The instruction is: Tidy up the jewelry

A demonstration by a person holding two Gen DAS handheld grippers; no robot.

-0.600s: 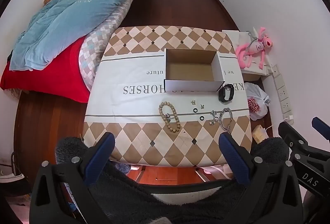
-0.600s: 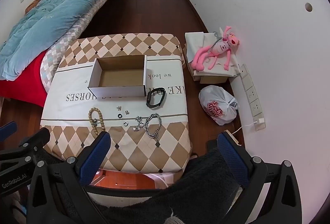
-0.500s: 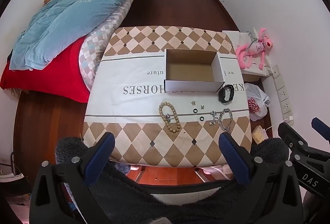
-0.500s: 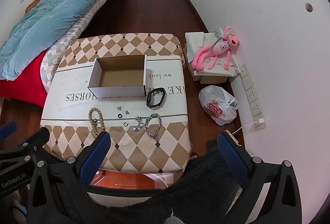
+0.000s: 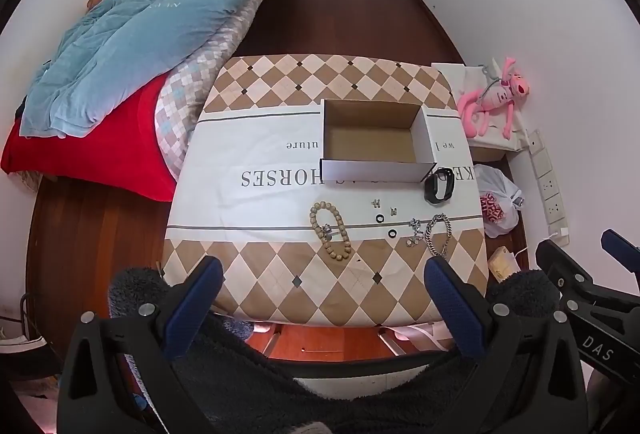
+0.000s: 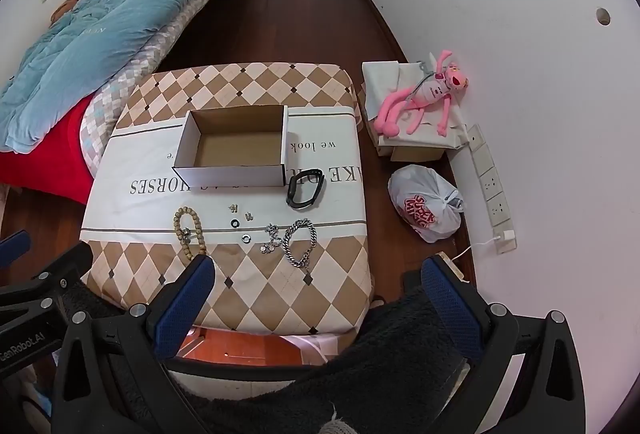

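An open white cardboard box (image 5: 376, 138) (image 6: 234, 148) sits on a table with a diamond-patterned cloth (image 5: 280, 274) (image 6: 260, 286). In front of it lie a wooden bead bracelet (image 5: 331, 230) (image 6: 190, 228), a black wristband (image 5: 439, 185) (image 6: 306, 188), a silver chain bracelet (image 5: 438, 234) (image 6: 300, 242), a small silver charm piece (image 5: 415, 232) (image 6: 272, 238), two dark rings (image 5: 379, 219) (image 6: 234, 222) and small earrings (image 5: 375, 202) (image 6: 233, 208). My left gripper (image 5: 322, 278) and right gripper (image 6: 316, 276) hover high above the table's near edge, both open and empty.
A bed with a blue quilt (image 5: 140, 34) and red blanket (image 5: 92, 150) stands left of the table. A pink plush toy (image 6: 424, 98) on a box, a white plastic bag (image 6: 428, 208) and a power strip (image 6: 490, 178) lie on the floor to the right.
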